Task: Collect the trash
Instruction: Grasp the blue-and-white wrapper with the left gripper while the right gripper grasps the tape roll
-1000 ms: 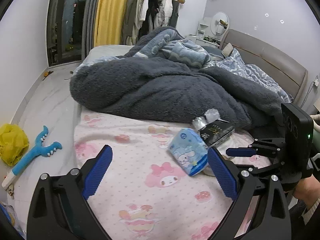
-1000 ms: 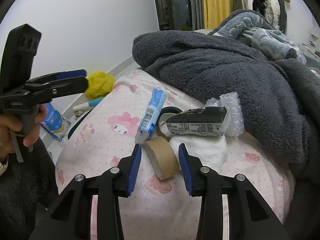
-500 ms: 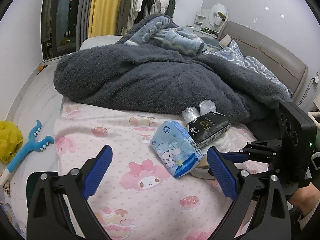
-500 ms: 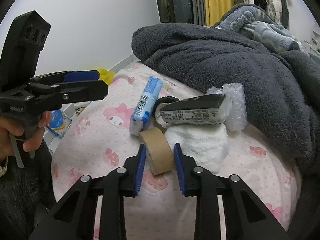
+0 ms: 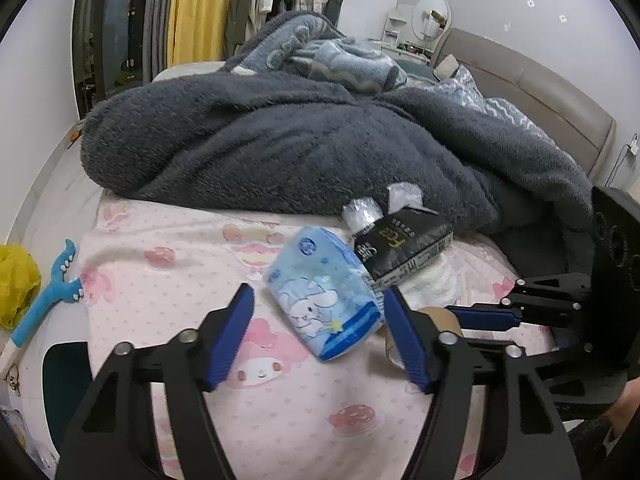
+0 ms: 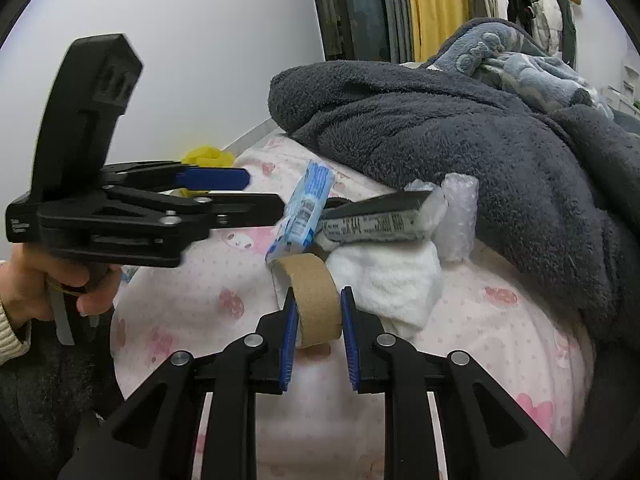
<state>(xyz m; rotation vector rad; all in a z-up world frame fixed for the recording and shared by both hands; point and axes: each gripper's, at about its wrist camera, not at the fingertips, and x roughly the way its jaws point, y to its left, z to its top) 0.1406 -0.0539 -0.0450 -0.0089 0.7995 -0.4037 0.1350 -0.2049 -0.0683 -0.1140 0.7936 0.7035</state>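
The right gripper (image 6: 318, 320) is clamped on the brown cardboard tape roll (image 6: 314, 300) standing on edge on the pink patterned bedsheet (image 6: 500, 320). The left gripper (image 5: 320, 320), jaws just closing yet not touching, straddles the light-blue cartoon-print tissue pack (image 5: 326, 300), whose long axis runs diagonally between its fingers.

Light: even, soft indoor light; dark window (image 5: 108, 36) beyond the jaws.
Shadows: faint.
Blur: left gripper (image 6: 256, 196) smeared in the right view.
Distortion: fisheye bending, black corners.
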